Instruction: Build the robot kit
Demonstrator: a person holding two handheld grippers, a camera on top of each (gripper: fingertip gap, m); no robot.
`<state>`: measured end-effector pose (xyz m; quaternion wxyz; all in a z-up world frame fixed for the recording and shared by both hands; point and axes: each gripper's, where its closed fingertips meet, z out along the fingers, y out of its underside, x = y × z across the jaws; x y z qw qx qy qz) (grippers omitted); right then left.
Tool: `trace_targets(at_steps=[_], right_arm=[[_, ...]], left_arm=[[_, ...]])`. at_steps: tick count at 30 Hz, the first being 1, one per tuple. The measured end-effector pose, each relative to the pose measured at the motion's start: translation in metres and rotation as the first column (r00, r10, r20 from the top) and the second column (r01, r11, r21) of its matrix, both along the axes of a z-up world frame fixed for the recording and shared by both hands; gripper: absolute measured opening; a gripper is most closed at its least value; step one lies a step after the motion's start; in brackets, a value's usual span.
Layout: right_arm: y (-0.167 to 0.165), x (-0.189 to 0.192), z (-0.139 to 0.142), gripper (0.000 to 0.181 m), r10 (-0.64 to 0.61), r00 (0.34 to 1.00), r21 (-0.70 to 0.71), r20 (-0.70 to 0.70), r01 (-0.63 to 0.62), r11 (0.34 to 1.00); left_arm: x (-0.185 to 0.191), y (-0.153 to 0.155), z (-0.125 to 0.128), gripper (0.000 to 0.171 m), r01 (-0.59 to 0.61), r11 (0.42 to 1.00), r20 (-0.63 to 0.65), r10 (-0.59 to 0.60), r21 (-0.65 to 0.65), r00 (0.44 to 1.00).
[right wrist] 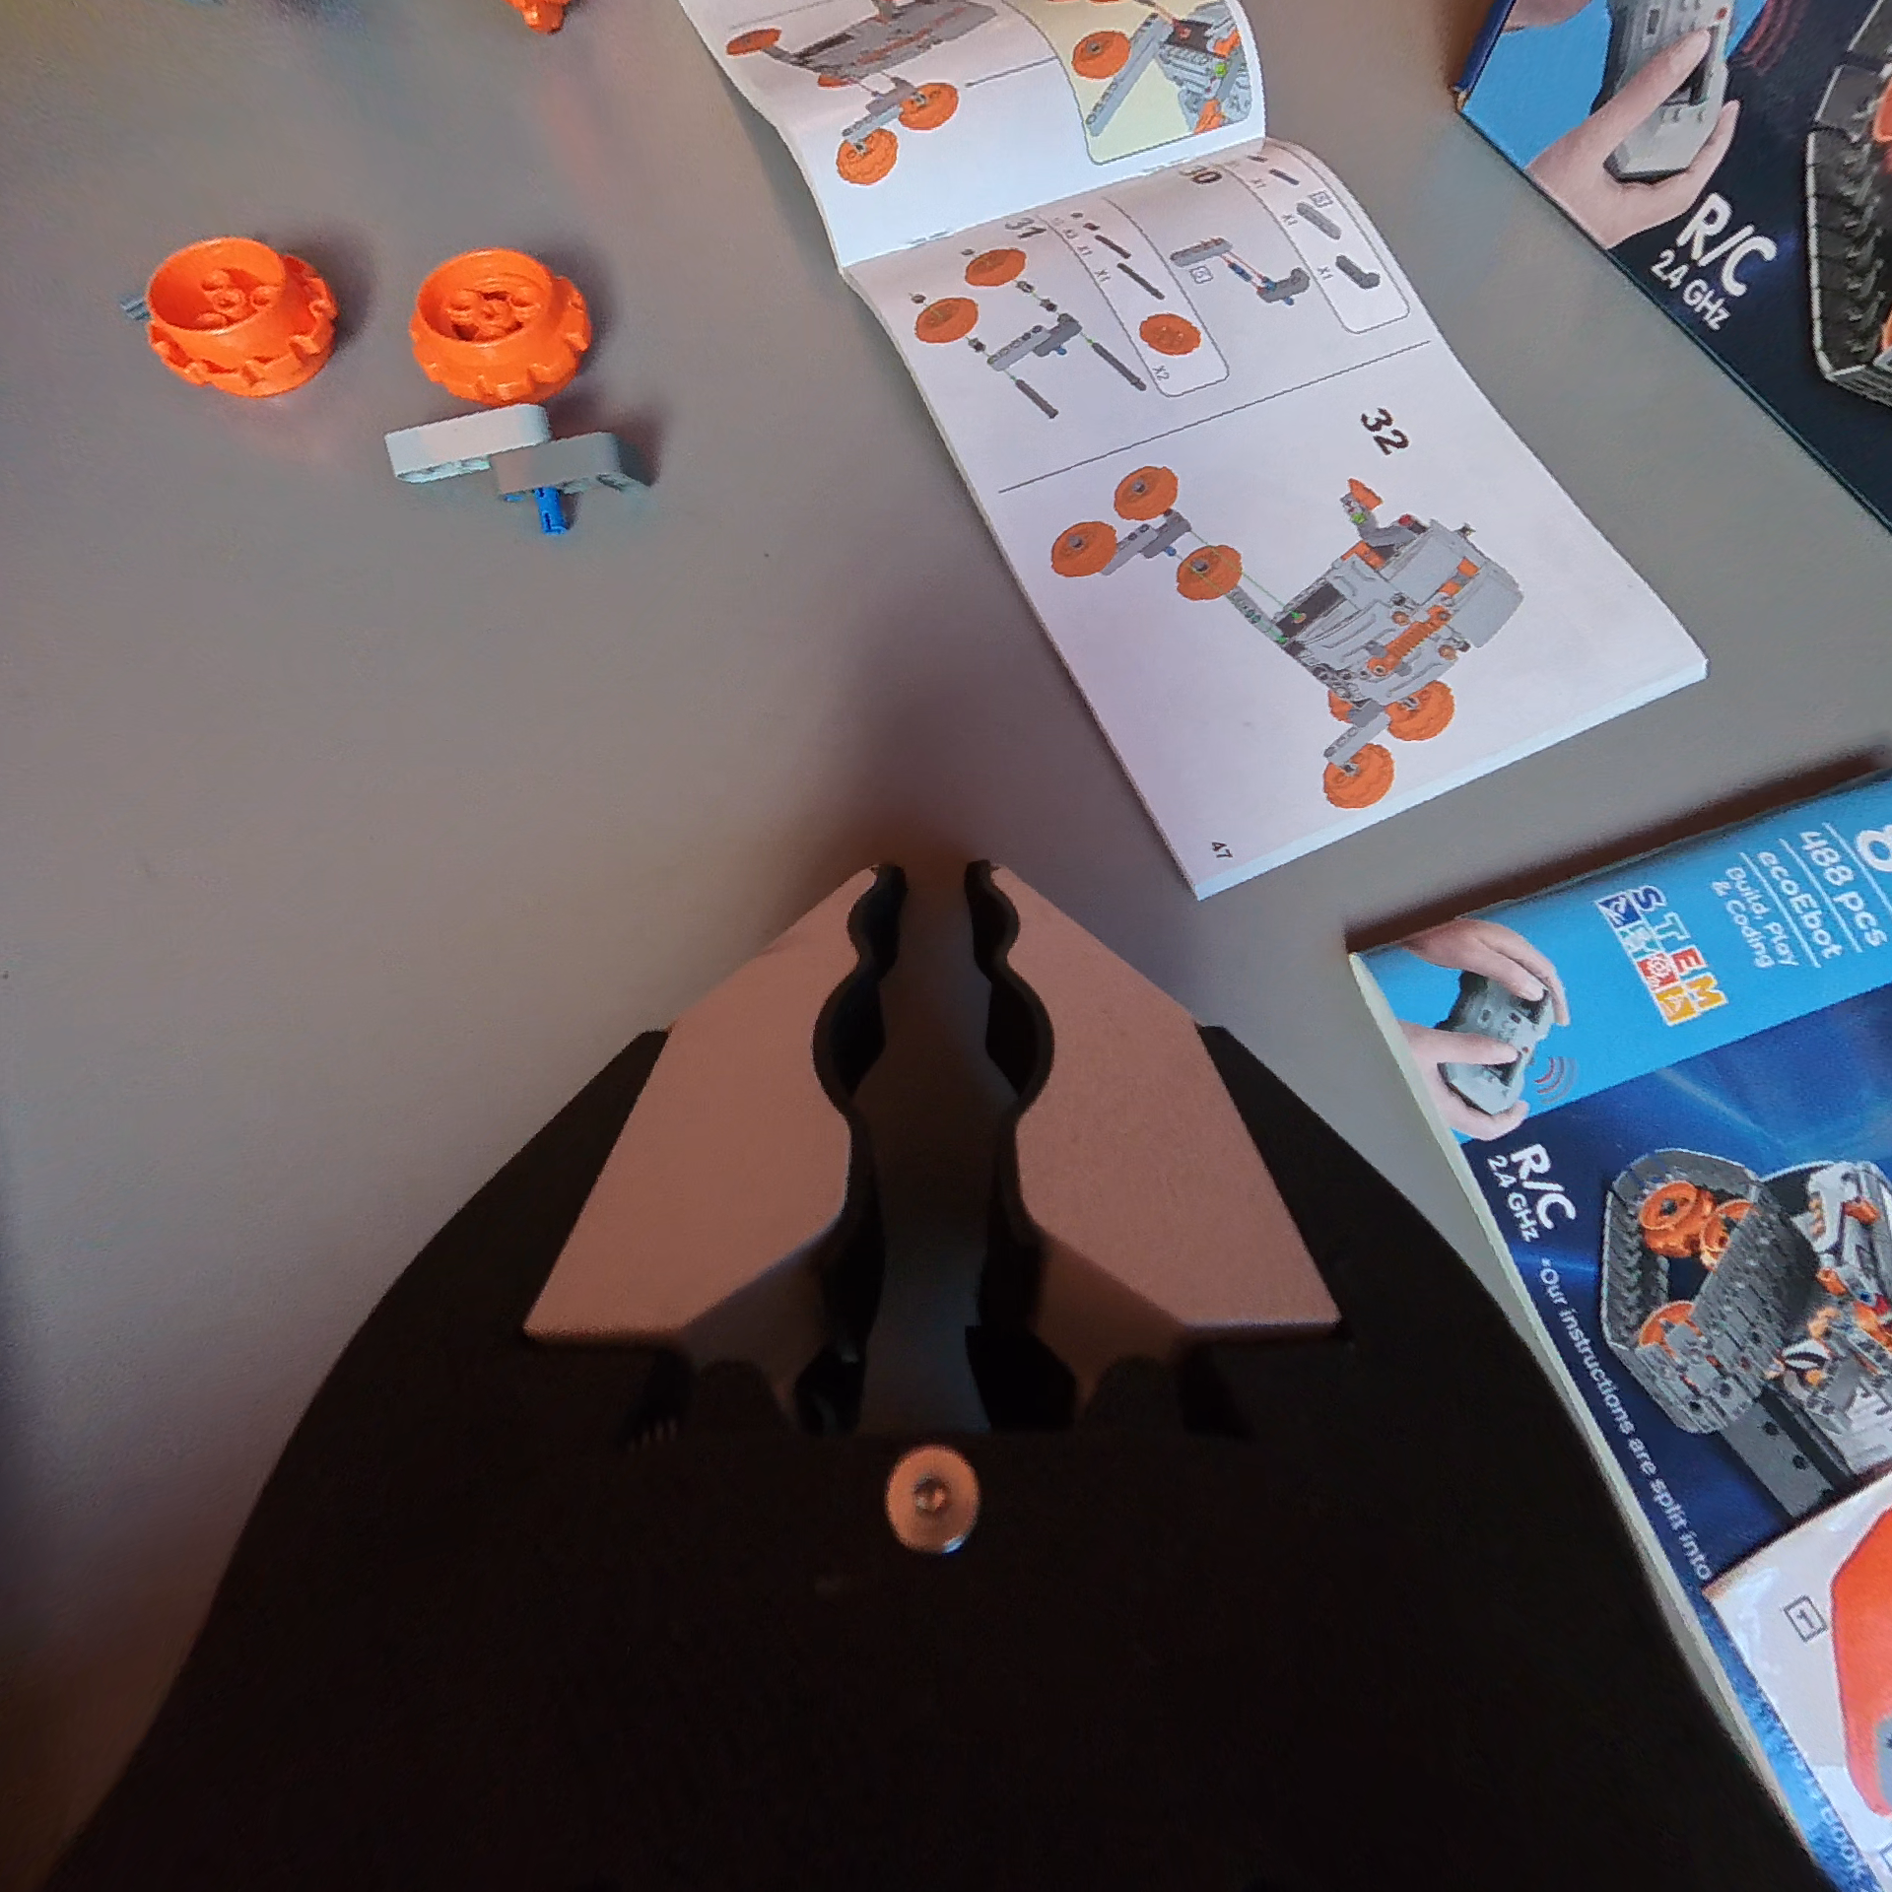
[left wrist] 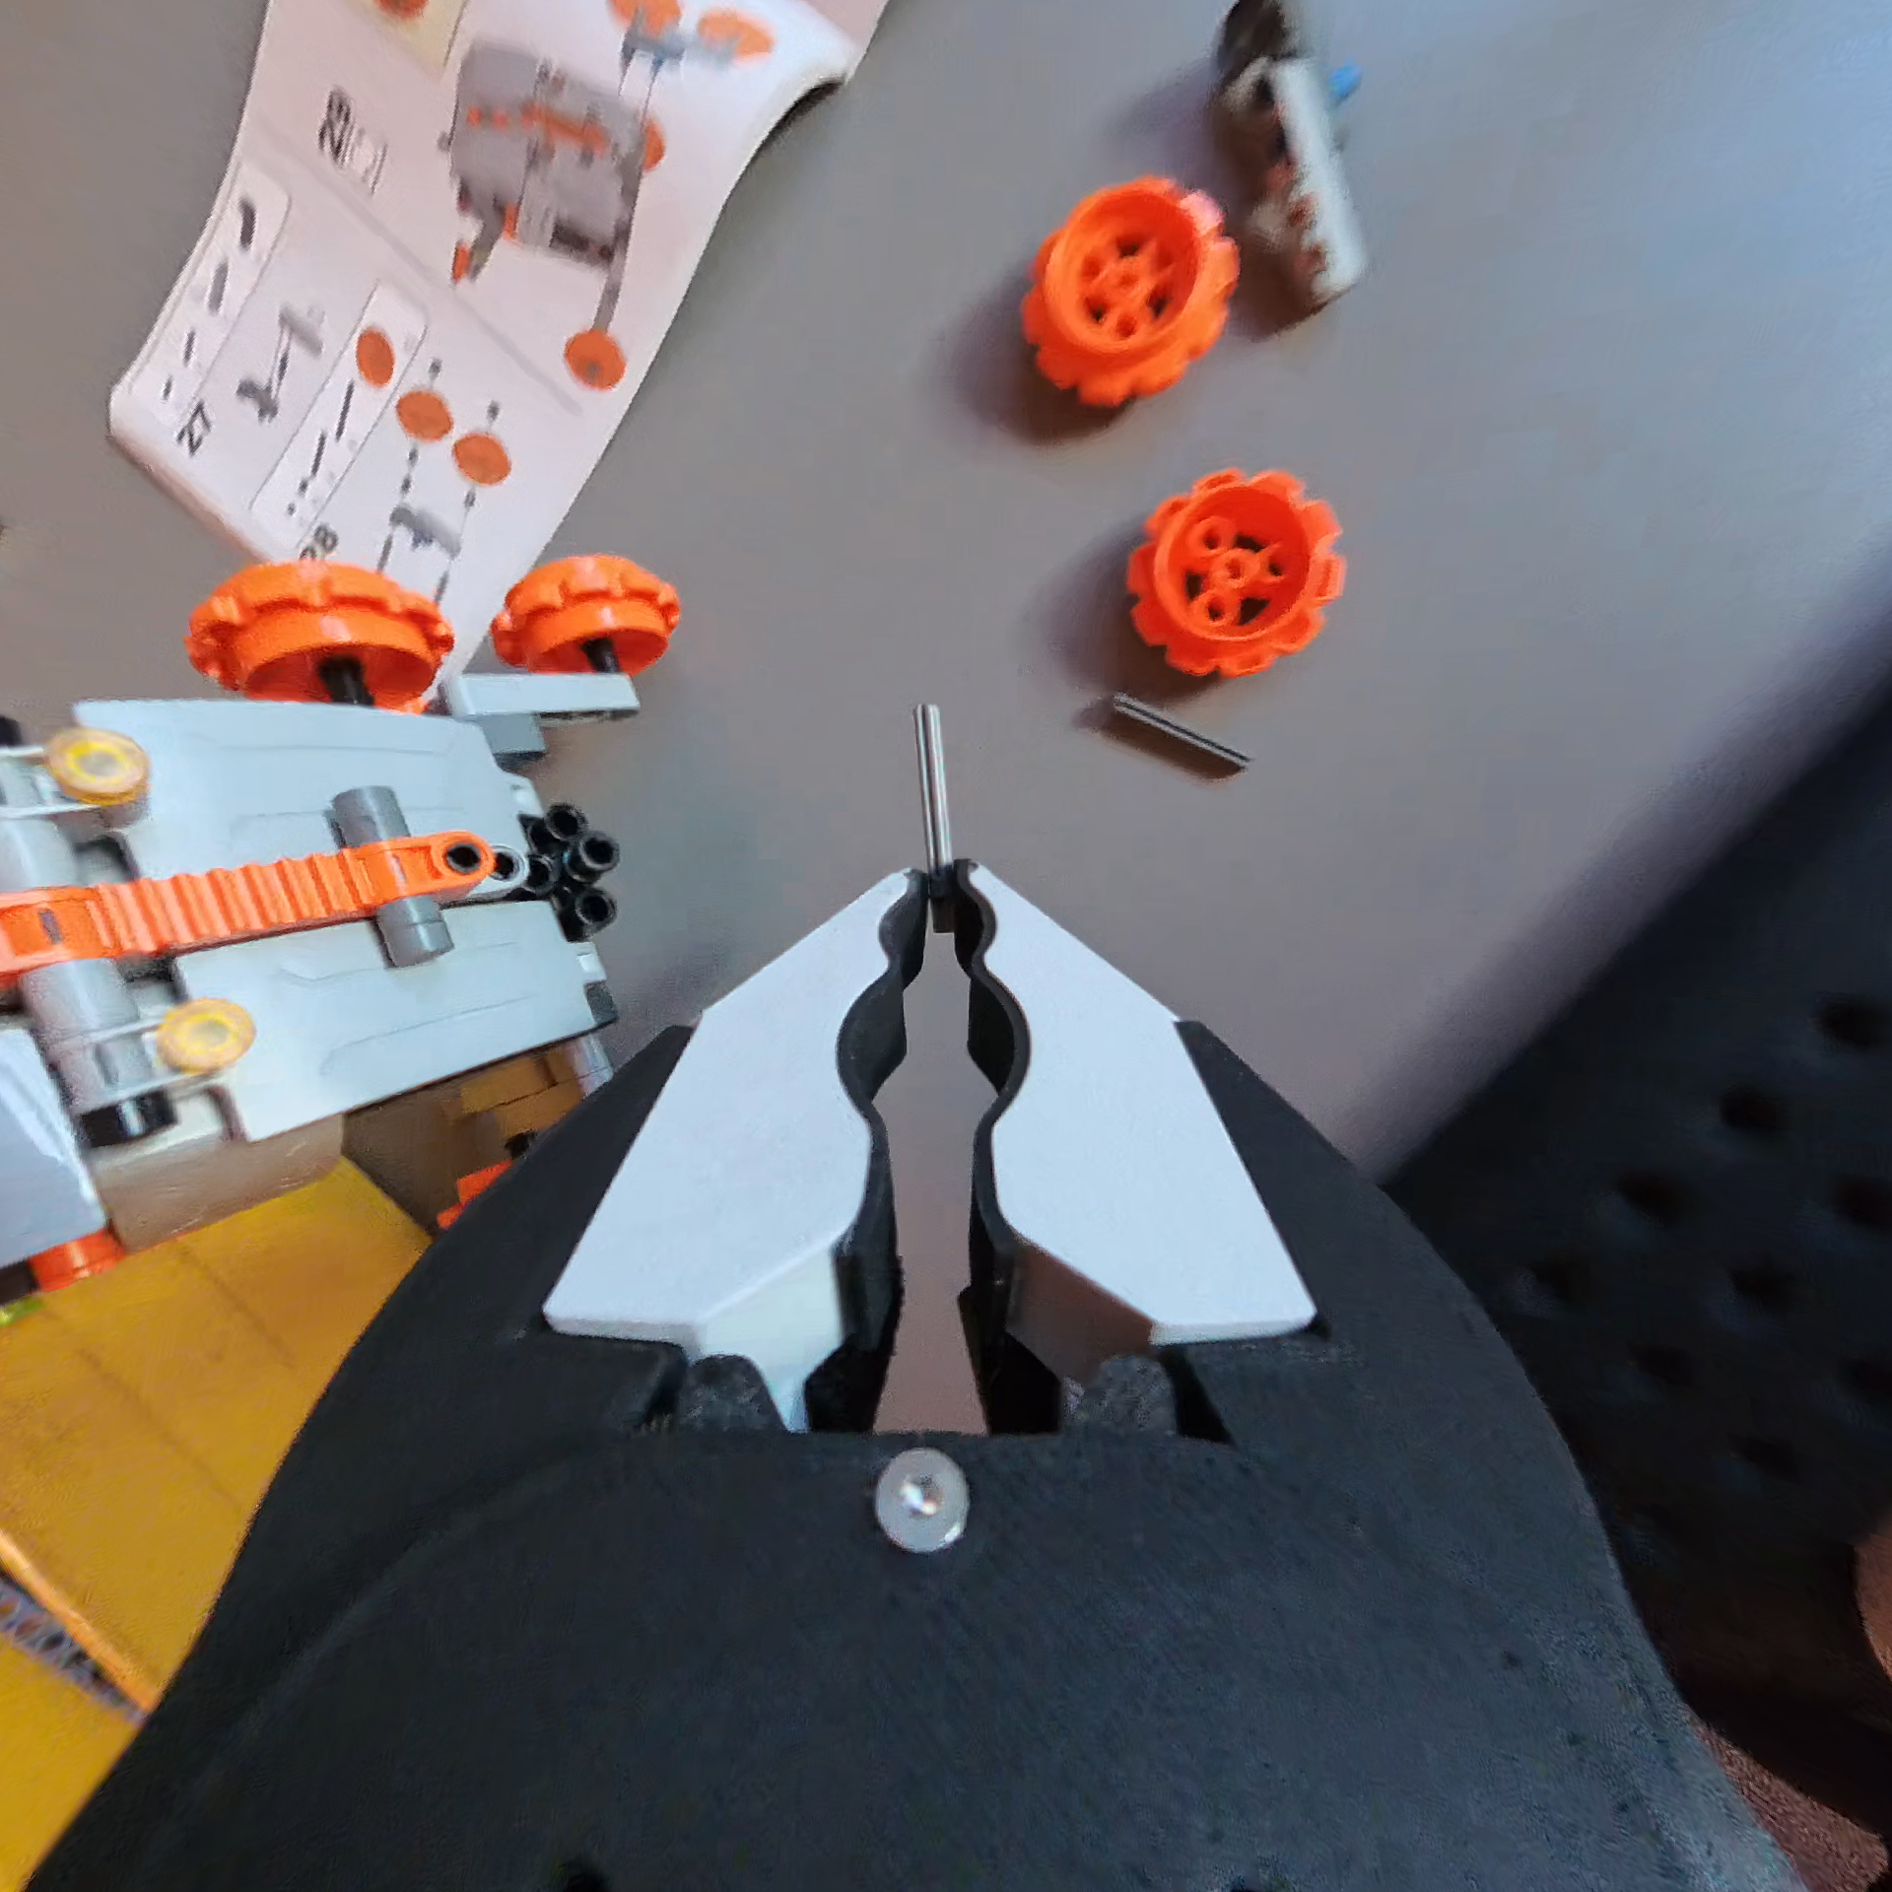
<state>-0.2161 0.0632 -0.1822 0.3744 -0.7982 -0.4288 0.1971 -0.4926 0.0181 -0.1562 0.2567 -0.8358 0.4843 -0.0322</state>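
Here, left wrist view: left gripper [left wrist: 940,889], jaws pinched together at the very tips on a thin dark axle [left wrist: 931,783]. Only the rod's lower end sits between the fingertips [left wrist: 899,901]; the rest stands out past them, pointing away from the camera, over the grey table [left wrist: 819,430].
- Risk: grip is at the extreme tip w/ little contact, so the axle could pivot or slip out if bumped or if the squeeze eases.
- Nearby: second dark axle [left wrist: 1177,735] lying flat, right of the held one, apart from it. Two loose orange wheels [left wrist: 1236,571] [left wrist: 1129,290] beyond it. Grey beam piece w/ blue pin [left wrist: 1292,184] further off, blurred.
- Left: part-built grey model [left wrist: 307,921] w/ orange rack, two orange wheels fitted on top; sits on a yellow surface [left wrist: 184,1413]. Instruction booklet [left wrist: 430,266] behind.

Right wrist view: right gripper [right wrist: 934,875], fingers slightly apart, nothing between them, above bare table [right wrist: 512,768].
- Ahead-left, well apart: two orange wheels [right wrist: 241,315] [right wrist: 499,325], grey beams w/ blue pin [right wrist: 517,456].
- Ahead-right: open booklet [right wrist: 1280,532]; blue boxes [right wrist: 1638,1177] [right wrist: 1740,205] at the right edge.
- Risk: small; a sweep to the right could catch a booklet page.
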Motion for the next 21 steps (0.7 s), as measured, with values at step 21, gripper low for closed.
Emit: trace_targets(at_steps=[21], right_arm=[[-0.005, -0.003, 0.0, 0.02, 0.024, 1.0, -0.013, -0.01, -0.024, 1.0]], left_arm=[[0.009, 0.0, -0.03, 0.007, -0.038, 0.98, -0.002, 0.038, -0.196, 0.999]])
